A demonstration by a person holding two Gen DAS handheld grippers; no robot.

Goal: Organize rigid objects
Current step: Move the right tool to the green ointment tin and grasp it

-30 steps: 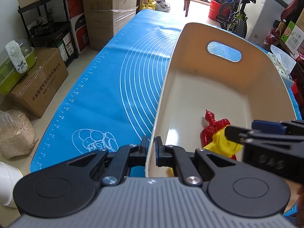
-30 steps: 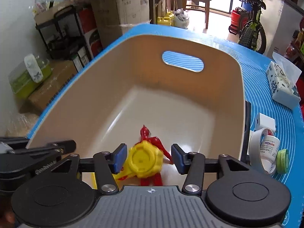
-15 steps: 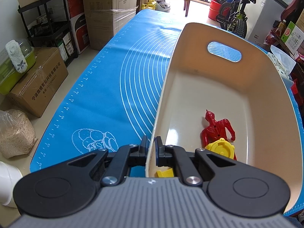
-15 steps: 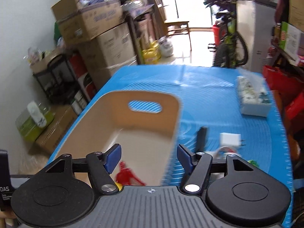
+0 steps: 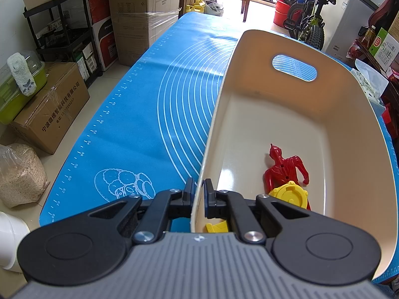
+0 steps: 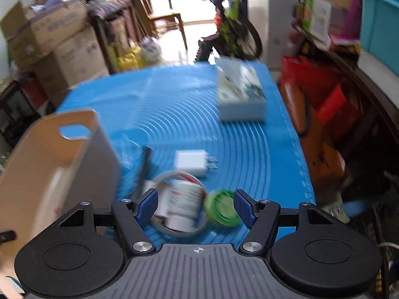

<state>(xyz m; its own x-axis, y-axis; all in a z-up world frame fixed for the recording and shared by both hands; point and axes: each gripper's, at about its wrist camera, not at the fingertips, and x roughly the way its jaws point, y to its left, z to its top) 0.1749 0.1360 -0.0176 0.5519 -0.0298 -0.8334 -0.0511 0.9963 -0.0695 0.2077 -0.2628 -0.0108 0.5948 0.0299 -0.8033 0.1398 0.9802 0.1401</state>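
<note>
Left hand-held gripper (image 5: 197, 194) pinches the cream bin (image 5: 279, 114) wall; red figure (image 5: 284, 168) inside. Right hand-held gripper (image 6: 195, 208) spread above green roll (image 6: 222, 208).

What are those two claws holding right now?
The left gripper pinches the beige bin by its near rim. The right gripper is open, holding nothing.
</note>
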